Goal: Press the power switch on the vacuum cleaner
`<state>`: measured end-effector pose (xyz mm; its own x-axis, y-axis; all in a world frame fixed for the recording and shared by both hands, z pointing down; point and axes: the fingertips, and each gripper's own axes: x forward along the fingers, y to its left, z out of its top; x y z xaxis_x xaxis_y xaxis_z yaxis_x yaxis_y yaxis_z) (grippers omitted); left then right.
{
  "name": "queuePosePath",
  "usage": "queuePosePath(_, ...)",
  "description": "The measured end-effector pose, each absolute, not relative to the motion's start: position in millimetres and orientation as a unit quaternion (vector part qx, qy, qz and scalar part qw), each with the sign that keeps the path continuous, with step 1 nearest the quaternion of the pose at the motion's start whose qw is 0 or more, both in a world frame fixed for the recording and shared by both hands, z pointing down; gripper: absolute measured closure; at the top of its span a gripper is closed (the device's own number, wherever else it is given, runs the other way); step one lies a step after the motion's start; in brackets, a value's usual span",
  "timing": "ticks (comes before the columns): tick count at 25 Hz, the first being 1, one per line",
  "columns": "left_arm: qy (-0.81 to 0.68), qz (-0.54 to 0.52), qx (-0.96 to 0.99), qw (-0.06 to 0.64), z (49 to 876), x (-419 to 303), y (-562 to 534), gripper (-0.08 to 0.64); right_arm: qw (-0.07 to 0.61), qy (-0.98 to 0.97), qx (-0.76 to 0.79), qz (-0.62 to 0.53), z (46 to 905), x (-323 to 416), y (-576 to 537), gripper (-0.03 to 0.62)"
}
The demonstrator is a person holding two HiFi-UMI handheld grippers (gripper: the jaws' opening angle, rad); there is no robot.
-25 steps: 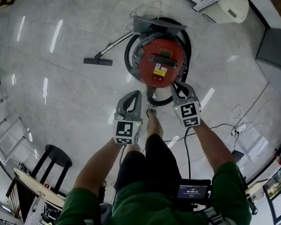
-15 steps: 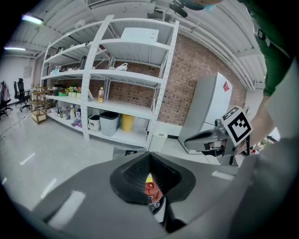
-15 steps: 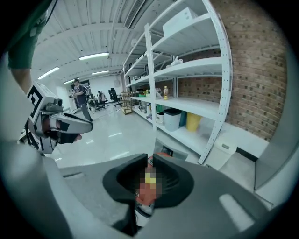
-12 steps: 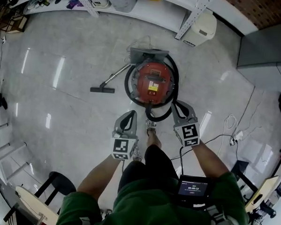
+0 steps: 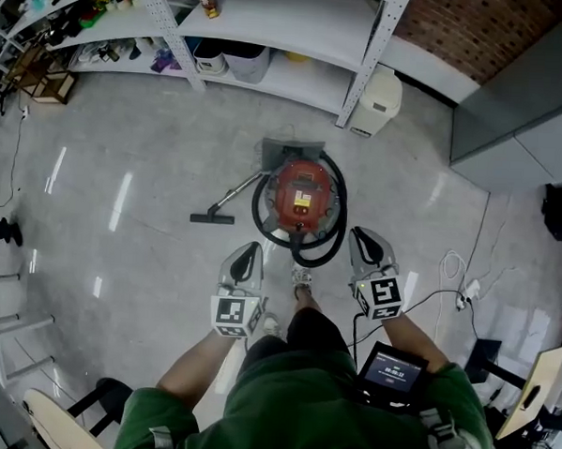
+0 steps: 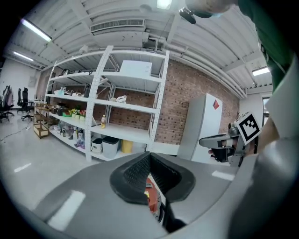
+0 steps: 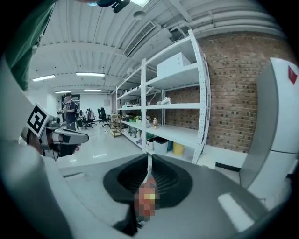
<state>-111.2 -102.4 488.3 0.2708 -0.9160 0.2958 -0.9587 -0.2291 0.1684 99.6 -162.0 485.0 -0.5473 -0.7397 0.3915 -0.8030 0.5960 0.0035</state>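
change: the head view now takes in more of the room. the vacuum (image 5: 301,196) looks smaller and farther off, shelves (image 5: 273,21) have come into sight, and both grippers have drawn back from the red top.
vacuum: stands on the floor (image 5: 143,174) toward the shelf side, ahead of the person's feet. its hose (image 5: 329,242) is looped round it and the floor nozzle (image 5: 212,218) lies to its left.
left gripper (image 5: 249,252): held in the air short of the vacuum, not touching it. its fingers (image 6: 133,175) are pressed together at the tips with nothing between them, and a strip of red body shows through the gap lower down.
right gripper (image 5: 363,238): near the hose loop but clear of it. its tips are likewise closed and empty.
step: no press is under way, as neither gripper is on the vacuum. whether the switch is already on cannot be told.
switch: too small to make out on the red top.
next move: if the press is still owed, one closed tip has to come down and forward onto the top, aimed squarely at the switch and clear of the hose.
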Motion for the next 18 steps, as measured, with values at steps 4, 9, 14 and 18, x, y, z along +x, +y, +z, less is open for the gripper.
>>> queuePosePath(4, -0.602, 0.045, 0.785, 0.138, 455.4, -115.6, -77.7, 0.554, 0.141, -0.872, 0.461, 0.081, 446.1, 104.3, -135.7, 0.566)
queuePosePath(9, -0.601, 0.019, 0.790, 0.120, 425.2, -120.5, -52.1, 0.554, 0.108, -0.867, 0.481, 0.068, 414.8, 105.5, -102.4, 0.566)
queuePosePath(14, -0.586, -0.006, 0.805, 0.094, 392.4, -116.4, -22.7, 0.554, 0.080, -0.855, 0.508, 0.064, 391.3, 110.0, -62.6, 0.566)
queuePosePath(18, -0.575, -0.026, 0.814, 0.085, 373.5, -114.0, 5.8, 0.554, 0.054, -0.848, 0.524, 0.059, 373.6, 108.5, -35.2, 0.566)
